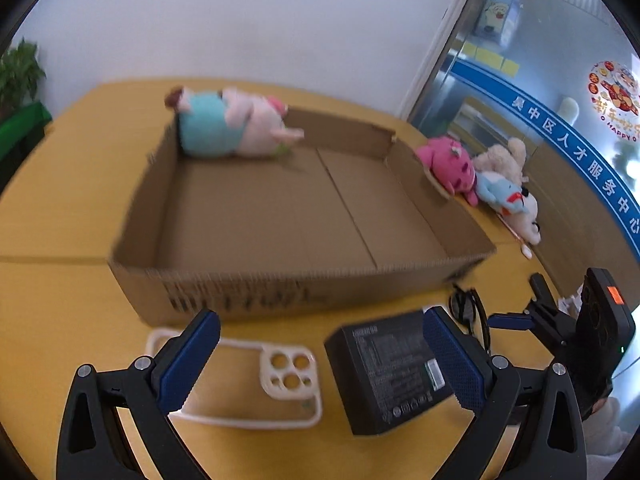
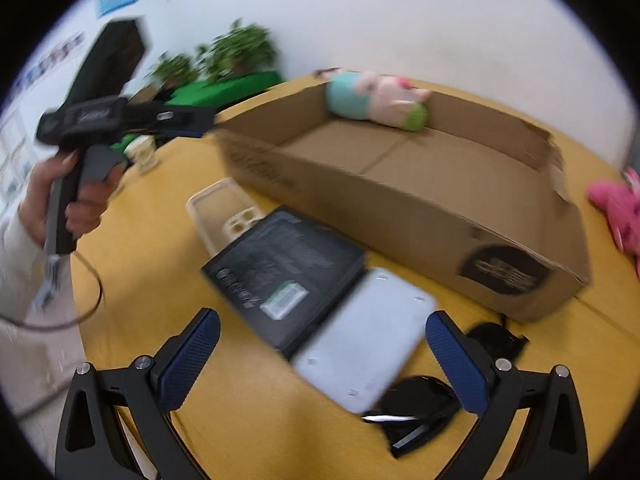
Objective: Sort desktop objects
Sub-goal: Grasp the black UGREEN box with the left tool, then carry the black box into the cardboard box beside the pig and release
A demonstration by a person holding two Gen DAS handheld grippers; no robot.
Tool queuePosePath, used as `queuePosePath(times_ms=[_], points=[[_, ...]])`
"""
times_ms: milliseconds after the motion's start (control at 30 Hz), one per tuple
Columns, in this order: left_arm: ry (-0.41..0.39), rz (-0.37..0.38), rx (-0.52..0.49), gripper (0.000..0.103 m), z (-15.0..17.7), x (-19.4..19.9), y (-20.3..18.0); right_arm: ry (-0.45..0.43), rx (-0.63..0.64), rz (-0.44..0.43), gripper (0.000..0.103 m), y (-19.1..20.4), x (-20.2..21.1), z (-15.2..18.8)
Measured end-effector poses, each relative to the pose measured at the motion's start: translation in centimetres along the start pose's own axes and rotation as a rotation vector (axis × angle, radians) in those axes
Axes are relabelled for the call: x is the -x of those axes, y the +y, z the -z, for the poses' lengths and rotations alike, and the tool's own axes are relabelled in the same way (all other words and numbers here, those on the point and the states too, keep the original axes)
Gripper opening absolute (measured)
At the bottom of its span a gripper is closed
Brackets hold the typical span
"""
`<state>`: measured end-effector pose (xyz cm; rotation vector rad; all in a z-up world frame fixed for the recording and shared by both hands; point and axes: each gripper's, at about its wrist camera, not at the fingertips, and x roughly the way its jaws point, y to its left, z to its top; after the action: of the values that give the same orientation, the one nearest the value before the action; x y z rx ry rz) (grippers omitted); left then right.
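Note:
My left gripper (image 1: 324,360) hangs open over the yellow table (image 1: 60,300), with nothing between its blue pads. Under it lie a clear phone case (image 1: 240,384) and a black box (image 1: 388,372). My right gripper (image 2: 324,360) is wide open and empty above a white flat device (image 2: 368,336), which rests partly on the black box (image 2: 284,276). Black sunglasses (image 2: 420,404) lie by its right finger. Behind them stands an open cardboard box (image 1: 280,208), with a pink and teal plush toy (image 1: 232,124) in its far corner.
Pink (image 1: 448,164), beige (image 1: 504,156) and blue-white (image 1: 504,196) plush toys lie right of the cardboard box. A hand (image 2: 80,196) holds the left gripper's handle, trailing a cable. A cup (image 2: 142,152) and potted plants (image 2: 240,48) stand at the table's far left.

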<state>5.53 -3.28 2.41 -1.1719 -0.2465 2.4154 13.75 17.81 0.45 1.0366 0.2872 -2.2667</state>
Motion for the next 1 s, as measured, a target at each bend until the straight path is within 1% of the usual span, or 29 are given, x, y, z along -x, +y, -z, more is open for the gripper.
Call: queuePosePath(times_ms=[67, 100, 133, 200, 233, 267, 333, 367, 400, 433, 467, 500, 567, 600, 633, 700, 767, 800, 900, 967, 1000], points=[[0.047, 0.017, 0.019, 0.101, 0.9, -1.3, 0.1, 0.002, 0.046, -0.017, 0.103, 1.5, -1.2, -0.2], [0.067, 0.021, 0.029, 0.098, 1.4, -1.9, 0.0, 0.006, 0.056, -0.034, 0.102, 2.0, -1.9, -0.3], [0.087, 0.034, 0.038, 0.097, 1.7, -2.4, -0.1, 0.005, 0.037, -0.026, 0.101, 2.3, -2.6, -0.4], [0.113, 0.066, 0.044, 0.093, 2.2, -3.2, -0.3, 0.030, 0.041, -0.032, 0.098, 2.6, -4.3, -0.6], [0.121, 0.078, 0.044, 0.092, 2.4, -3.6, -0.5, 0.039, 0.045, -0.031, 0.094, 2.7, -4.8, -0.6], [0.131, 0.091, 0.040, 0.090, 2.7, -3.9, -0.8, 0.043, 0.050, -0.025, 0.091, 2.8, -5.3, -0.6], [0.154, 0.122, 0.040, 0.081, 3.0, -4.7, -1.1, 0.057, 0.057, -0.009, 0.087, 3.0, -6.2, -0.5], [0.172, 0.136, 0.045, 0.071, 3.2, -5.2, -1.3, 0.068, 0.050, 0.000, 0.084, 2.8, -6.5, -0.5], [0.197, 0.140, 0.039, 0.060, 3.4, -5.7, -1.7, 0.056, 0.057, -0.002, 0.082, 2.9, -6.6, -0.3], [0.209, 0.114, 0.022, 0.060, 3.6, -6.1, -2.1, 0.060, 0.057, -0.011, 0.075, 2.9, -6.6, -0.2], [0.210, 0.075, -0.005, 0.060, 3.8, -6.3, -2.6, 0.073, 0.055, -0.023, 0.073, 3.0, -6.8, -0.2], [0.203, 0.059, -0.017, 0.061, 4.0, -6.2, -2.9, 0.075, 0.058, -0.038, 0.073, 3.1, -6.7, -0.1], [0.208, 0.066, 0.011, 0.060, 4.2, -6.1, -2.6, 0.067, 0.054, -0.078, 0.073, 3.3, -6.1, 0.2], [0.214, 0.079, 0.038, 0.057, 4.4, -6.0, -2.4, 0.057, 0.041, -0.105, 0.073, 3.2, -5.7, 0.4], [0.225, 0.097, 0.063, 0.057, 4.6, -6.1, -2.1, 0.041, 0.027, -0.121, 0.073, 3.0, -5.4, 0.6], [0.226, 0.117, 0.087, 0.058, 5.1, -6.1, -2.0, 0.029, 0.018, -0.090, 0.075, 2.8, -5.3, 0.8], [0.210, 0.110, 0.090, 0.058, 5.2, -6.1, -2.0, 0.037, 0.041, -0.067, 0.081, 3.2, -5.8, 0.6], [0.205, 0.104, 0.103, 0.058, 5.2, -6.0, -1.8, 0.043, 0.057, -0.041, 0.081, 3.6, -6.1, 0.5], [0.198, 0.084, 0.125, 0.056, 5.1, -5.6, -1.5, 0.042, 0.077, -0.001, 0.079, 4.4, -6.7, 0.4], [0.187, 0.065, 0.121, 0.054, 4.9, -5.0, -1.6, 0.031, 0.078, 0.004, 0.073, 4.6, -6.5, 0.4], [0.177, 0.060, 0.118, 0.054, 4.8, -4.5, -1.8, 0.022, 0.079, 0.010, 0.073, 4.7, -6.2, 0.3]])
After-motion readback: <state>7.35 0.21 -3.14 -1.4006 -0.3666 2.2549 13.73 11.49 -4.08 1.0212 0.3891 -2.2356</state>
